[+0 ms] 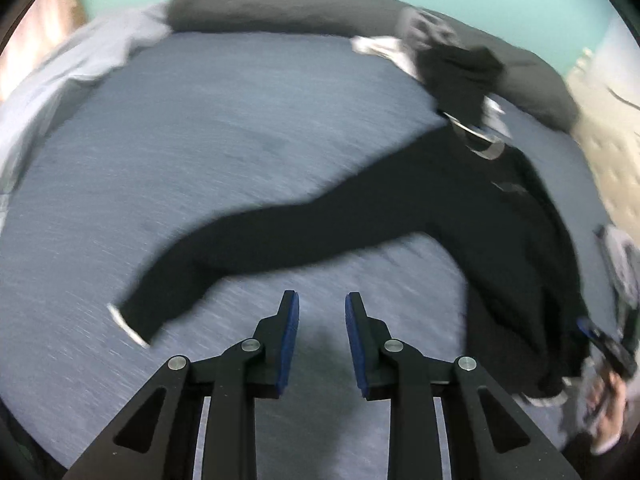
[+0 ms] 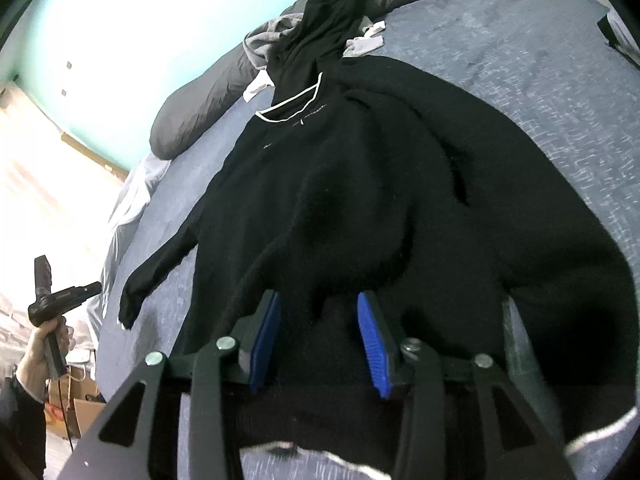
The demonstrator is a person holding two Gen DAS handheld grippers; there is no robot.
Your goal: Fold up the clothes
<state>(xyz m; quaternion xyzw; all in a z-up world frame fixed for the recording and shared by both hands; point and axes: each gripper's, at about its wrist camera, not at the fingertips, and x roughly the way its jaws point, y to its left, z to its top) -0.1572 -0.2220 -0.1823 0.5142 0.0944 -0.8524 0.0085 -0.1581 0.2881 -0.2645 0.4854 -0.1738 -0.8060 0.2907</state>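
Left gripper (image 1: 322,312): blue-padded jaws spread apart with nothing between them, poised over bare blue-grey bedcover (image 1: 200,140). Just ahead of its tips, and slightly to their left, lies the white-edged cuff of one sleeve (image 1: 248,236) of the black sweatshirt (image 1: 500,216); the sleeve runs away to the right toward the garment's body. The view is motion-blurred.

Right gripper (image 2: 318,316): jaws parted, with the lower edge of the black sweatshirt (image 2: 340,184) bunched in the gap; whether the pads actually press the fabric cannot be told. Beyond the tips the garment lies spread on the cover, white-trimmed collar (image 2: 292,100) at its far end. Past the collar sits a heap of dark and grey clothes (image 2: 320,20), then grey pillows (image 2: 200,96) against a pale green wall (image 2: 140,20). Far left of this gripper, a hand (image 2: 44,344) holds the other gripper's handle off the bed's edge.
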